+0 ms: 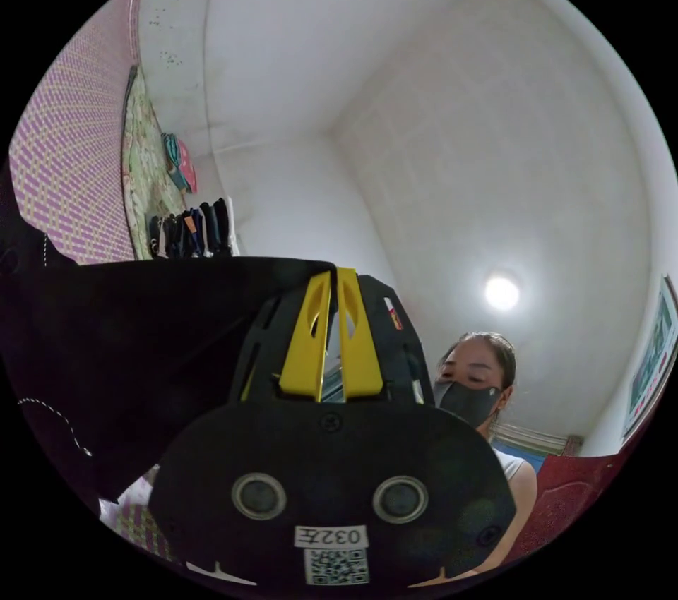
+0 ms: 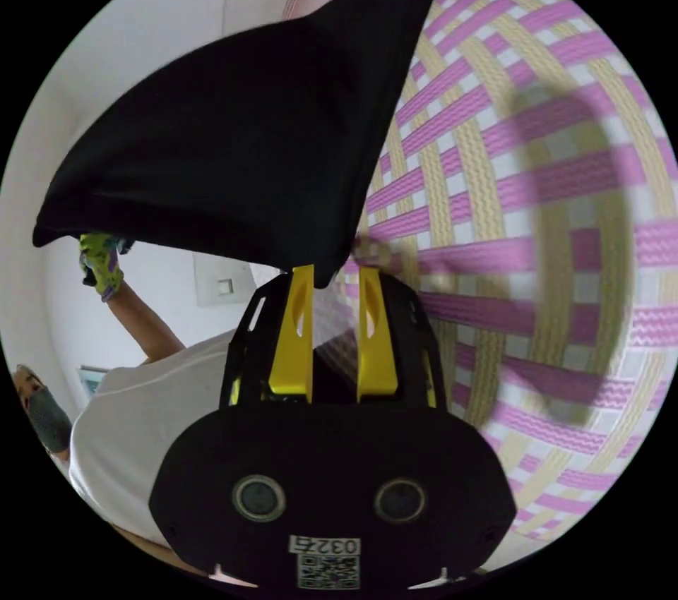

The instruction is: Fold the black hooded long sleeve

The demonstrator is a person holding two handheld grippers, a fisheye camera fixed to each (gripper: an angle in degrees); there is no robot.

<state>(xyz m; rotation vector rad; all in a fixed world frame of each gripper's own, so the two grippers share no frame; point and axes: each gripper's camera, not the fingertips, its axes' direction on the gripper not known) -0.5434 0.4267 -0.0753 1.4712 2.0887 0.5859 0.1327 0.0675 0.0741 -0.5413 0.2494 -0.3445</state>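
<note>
White walls (image 1: pixel 296 63), glowing ceiling lamp (image 1: pixel 502 292), pink-and-cream woven mat (image 2: pixel 537 219) under a dark shadow

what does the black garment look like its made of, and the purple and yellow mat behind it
The black garment looks like soft matte knit fabric, probably cotton: it drapes and sags without shine. The mat looks like woven plastic or straw strips: flat purple, cream and white bands cross in a basket weave. Neither is certain by sight.

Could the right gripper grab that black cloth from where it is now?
Probably yes: the right gripper has its jaws apart, and the black cloth's lower corner hangs right at their tips, with nothing in between.
</note>
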